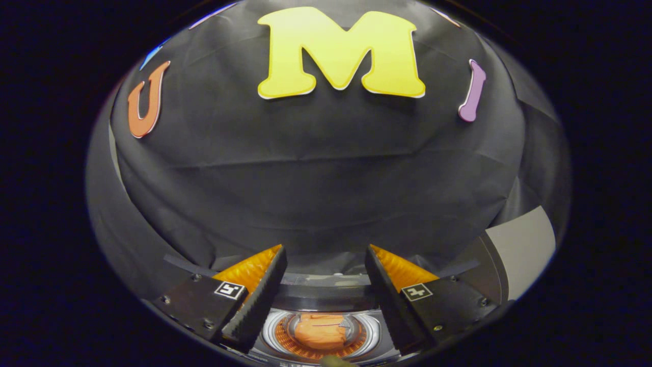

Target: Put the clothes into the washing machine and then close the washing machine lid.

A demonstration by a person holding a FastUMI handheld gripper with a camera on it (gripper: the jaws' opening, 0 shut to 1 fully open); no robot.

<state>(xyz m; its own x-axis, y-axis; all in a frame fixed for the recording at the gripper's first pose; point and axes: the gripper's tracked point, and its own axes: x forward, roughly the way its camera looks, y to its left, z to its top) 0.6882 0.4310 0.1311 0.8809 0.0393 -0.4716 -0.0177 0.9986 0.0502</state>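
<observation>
My gripper [326, 255] is open, its two fingers spread wide with nothing between them. Below and between the fingers I look down at the washing machine [326, 300], its round drum opening [321, 331] showing a silvery rim. An orange piece of clothing [321, 331] lies inside the drum. The gripper is held above the machine, apart from the cloth. I cannot tell where the lid is.
The booth's black cloth wall [316, 173] rises just beyond the machine. A grey panel [524, 250] stands to the right of the right finger. A small yellowish object [336, 361] peeks in below the drum.
</observation>
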